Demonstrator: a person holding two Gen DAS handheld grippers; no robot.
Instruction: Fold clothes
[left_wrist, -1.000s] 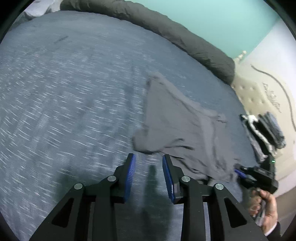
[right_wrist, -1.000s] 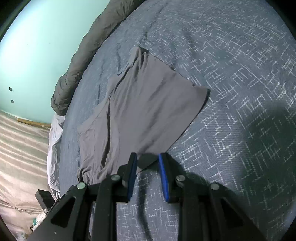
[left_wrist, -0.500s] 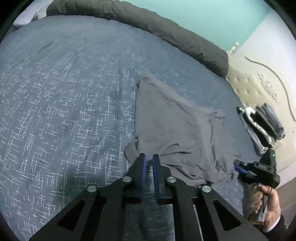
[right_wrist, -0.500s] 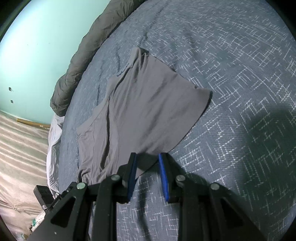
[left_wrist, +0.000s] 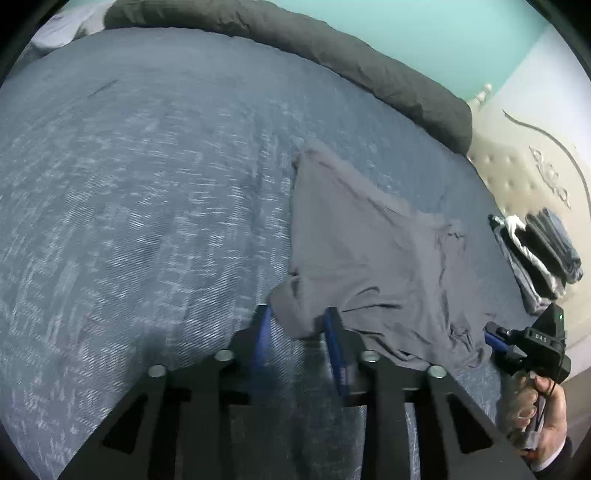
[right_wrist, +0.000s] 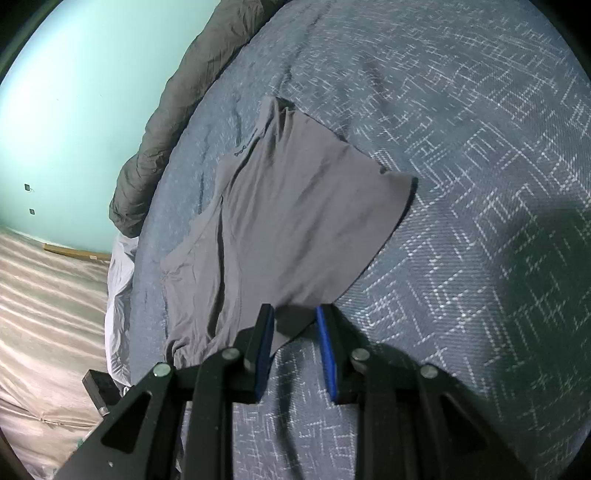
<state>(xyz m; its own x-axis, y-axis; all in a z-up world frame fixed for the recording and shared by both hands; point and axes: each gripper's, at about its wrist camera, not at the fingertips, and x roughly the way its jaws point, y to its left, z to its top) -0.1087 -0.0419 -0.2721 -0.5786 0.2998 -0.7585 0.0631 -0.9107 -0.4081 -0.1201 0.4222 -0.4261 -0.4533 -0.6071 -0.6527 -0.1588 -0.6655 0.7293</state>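
Garment: grey shirt (left_wrist: 369, 258), spread flat near bed (left_wrist: 147, 184) edge.
Left gripper (left_wrist: 297, 326): fingers just reopened, straddling near corner, unpinched.
Right gripper (right_wrist: 295, 326): fingers part-open around opposite hem corner, not gripping.

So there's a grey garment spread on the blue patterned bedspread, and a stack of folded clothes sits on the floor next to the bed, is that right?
Not quite. The grey garment does lie spread on the blue patterned bedspread, but the stack of folded clothes sits on the bed near the headboard, not on the floor. The left wrist view shows it.

Bedroom, bed (left_wrist: 147, 184), tufted headboard (left_wrist: 517, 177)
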